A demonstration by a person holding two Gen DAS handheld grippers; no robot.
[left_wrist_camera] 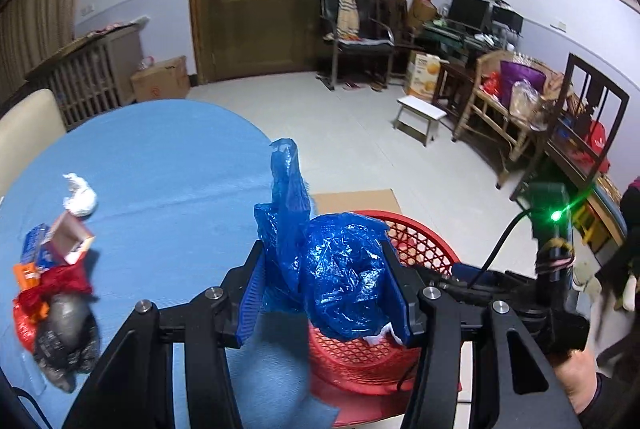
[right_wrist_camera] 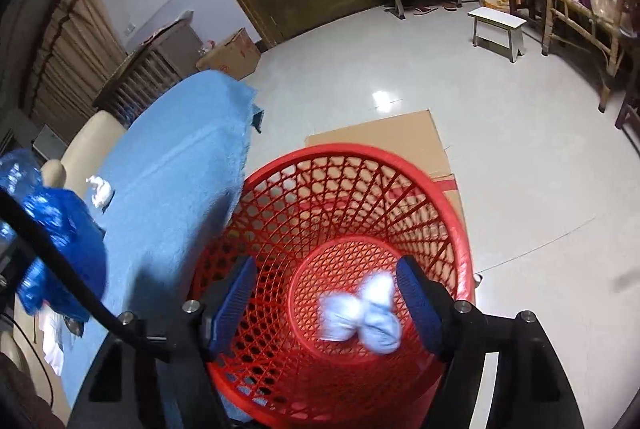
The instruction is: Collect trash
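The tabletop (left_wrist_camera: 160, 149), draped in a blue cloth, carries what remains to collect, and beside its edge on the floor stands the red mesh basket (right_wrist_camera: 452, 197), a rigid openwork bin whose wide mouth makes an easy target. The biggest piece in hand is the crumpled blue plastic bag (left_wrist_camera: 340, 269), pinched between the jaws of the left gripper (left_wrist_camera: 326, 293) and held at the tabletop's edge, just above the basket rim; it looks feather-light, soft and slick, so a squeeze through the bunched middle, as here, is likely safer than a hold on the loose tail sticking up, which could slide free. At the left of the tabletop lies a heap of trash (left_wrist_camera: 56, 293): red film, a dark crinkled wrapper, an open carton and an orange packet, all probably light, the films limp and the carton crushable, best taken by a gathered fold or across the carton's walls. Farther back sits a white tissue wad (left_wrist_camera: 80, 195), soft and easily nipped anywhere. Over the basket the right gripper (right_wrist_camera: 326, 303) has its jaws spread with nothing pressed between them, and a blurred pale wad (right_wrist_camera: 360, 313) shows within the basket below, whether falling or resting I cannot tell.
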